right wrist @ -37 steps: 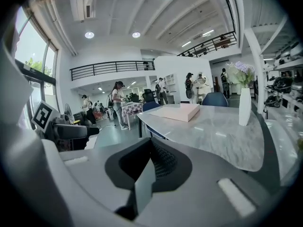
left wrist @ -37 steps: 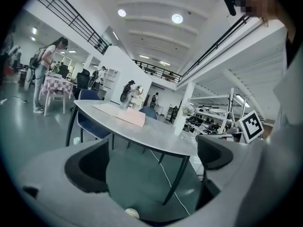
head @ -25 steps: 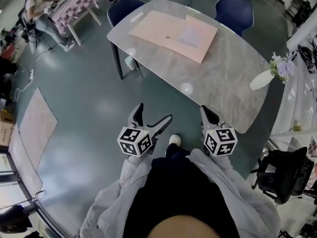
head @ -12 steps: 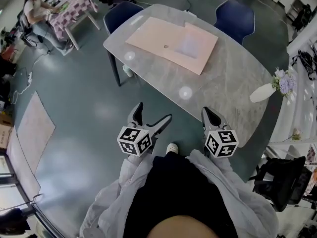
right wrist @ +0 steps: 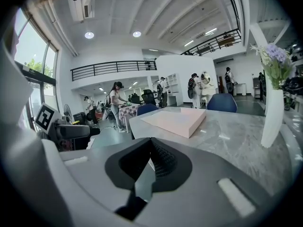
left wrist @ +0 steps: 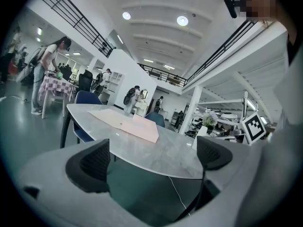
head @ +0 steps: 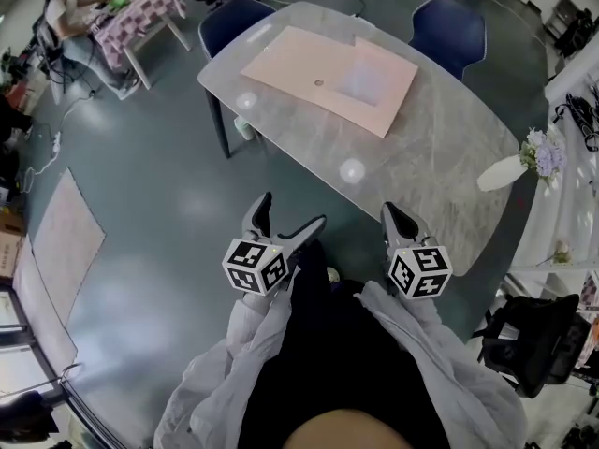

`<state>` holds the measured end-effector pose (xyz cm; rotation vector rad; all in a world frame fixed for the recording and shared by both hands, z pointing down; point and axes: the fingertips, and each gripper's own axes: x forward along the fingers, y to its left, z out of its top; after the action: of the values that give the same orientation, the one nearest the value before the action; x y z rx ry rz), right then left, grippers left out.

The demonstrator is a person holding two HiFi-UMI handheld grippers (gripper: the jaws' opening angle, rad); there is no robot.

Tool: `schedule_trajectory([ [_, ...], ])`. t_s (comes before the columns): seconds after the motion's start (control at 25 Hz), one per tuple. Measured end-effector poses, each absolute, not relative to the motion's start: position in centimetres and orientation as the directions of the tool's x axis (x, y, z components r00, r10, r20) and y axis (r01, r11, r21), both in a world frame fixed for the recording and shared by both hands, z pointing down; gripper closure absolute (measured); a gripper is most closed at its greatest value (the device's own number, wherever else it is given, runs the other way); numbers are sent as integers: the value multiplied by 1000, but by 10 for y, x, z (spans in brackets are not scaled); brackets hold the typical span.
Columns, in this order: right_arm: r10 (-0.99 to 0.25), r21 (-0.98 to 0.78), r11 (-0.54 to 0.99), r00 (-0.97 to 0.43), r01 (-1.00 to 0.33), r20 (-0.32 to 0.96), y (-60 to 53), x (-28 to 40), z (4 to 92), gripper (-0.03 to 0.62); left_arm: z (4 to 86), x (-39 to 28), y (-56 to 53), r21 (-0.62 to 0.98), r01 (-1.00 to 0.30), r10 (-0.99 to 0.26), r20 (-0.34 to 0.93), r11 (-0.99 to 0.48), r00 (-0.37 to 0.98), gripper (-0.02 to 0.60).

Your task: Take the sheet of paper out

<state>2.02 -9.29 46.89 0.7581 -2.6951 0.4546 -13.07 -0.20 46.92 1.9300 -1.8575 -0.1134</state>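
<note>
Layout, head view. The table point(head: 421, 166) runs from far left to near right. On its far-left part lies a flat pad point(head: 299, 59), with the sheet of paper point(head: 372, 79) on the pad's right end. A vase point(head: 505, 170) stands at the table's right edge. Behind the far side are the left chair point(head: 229, 17) and the right chair point(head: 449, 26). A small table point(head: 140, 12) stands far left. The left gripper point(head: 292, 210) and right gripper point(head: 393, 215) hang side by side over the floor — near the table's near edge, apart from it.

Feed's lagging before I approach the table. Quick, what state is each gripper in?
Left gripper: open, nothing between the jaws.
Right gripper: closed, holding nothing.
</note>
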Motion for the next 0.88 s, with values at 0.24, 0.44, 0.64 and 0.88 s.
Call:
schedule_trajectory([
  [0.24, -444, -219, 807, -808, -549, 388, -97, 13, 476, 582, 476, -135, -12, 387, -922, -962, 254, 7, 99, 25],
  [0.44, -457, -227, 792, -797, -566, 394, -119, 5, 481, 582, 481, -143, -41, 389, -921, -956, 258, -28, 138, 41],
  [0.64, -470, -241, 775, -787, -585, 399, -153, -15, 485, 582, 480, -160, -78, 387, -920, -949, 265, -59, 172, 43],
  [0.88, -458, -249, 779, -794, -575, 400, -203, -56, 478, 582, 475, -197, -129, 386, -920, -944, 277, -64, 182, 43],
])
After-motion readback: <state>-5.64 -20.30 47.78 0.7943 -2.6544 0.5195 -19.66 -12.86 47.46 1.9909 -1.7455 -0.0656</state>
